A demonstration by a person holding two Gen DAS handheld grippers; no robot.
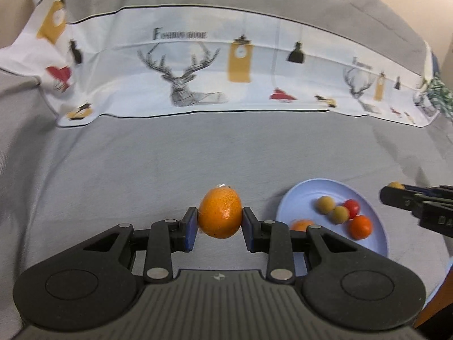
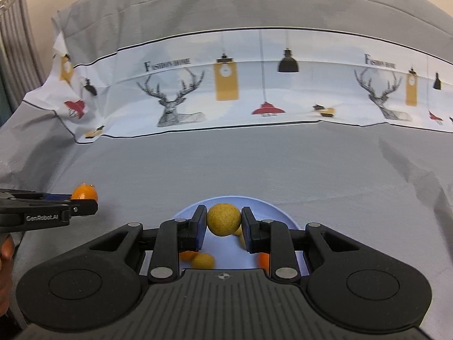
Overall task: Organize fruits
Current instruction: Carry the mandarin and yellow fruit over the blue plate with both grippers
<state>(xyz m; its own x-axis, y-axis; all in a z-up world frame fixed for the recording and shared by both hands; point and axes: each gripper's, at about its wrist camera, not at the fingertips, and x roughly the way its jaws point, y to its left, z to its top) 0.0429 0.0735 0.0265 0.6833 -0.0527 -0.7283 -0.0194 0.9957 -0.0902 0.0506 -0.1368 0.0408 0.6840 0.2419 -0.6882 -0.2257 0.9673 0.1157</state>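
My left gripper (image 1: pixel 219 228) is shut on an orange fruit (image 1: pixel 220 213), held above the grey cloth to the left of the pale blue plate (image 1: pixel 376 243). On that plate lie two tan round fruits (image 1: pixel 325 204), a red one (image 1: pixel 352 207) and an orange one (image 1: pixel 360 227). My right gripper (image 2: pixel 223 228) is shut on a yellowish round fruit (image 2: pixel 223 219) and hangs over the plate (image 2: pixel 279 212). In the left wrist view the right gripper (image 1: pixel 396 195) enters from the right edge. In the right wrist view the left gripper (image 2: pixel 85 199) with its orange fruit (image 2: pixel 84 192) shows at the left.
A grey cloth (image 1: pixel 141 175) covers the whole surface. A white printed band (image 1: pixel 198 79) with deer and lamps runs across the back. A green patterned item (image 1: pixel 440 96) sits at the far right. A hand (image 2: pixel 5 255) shows at the left edge.
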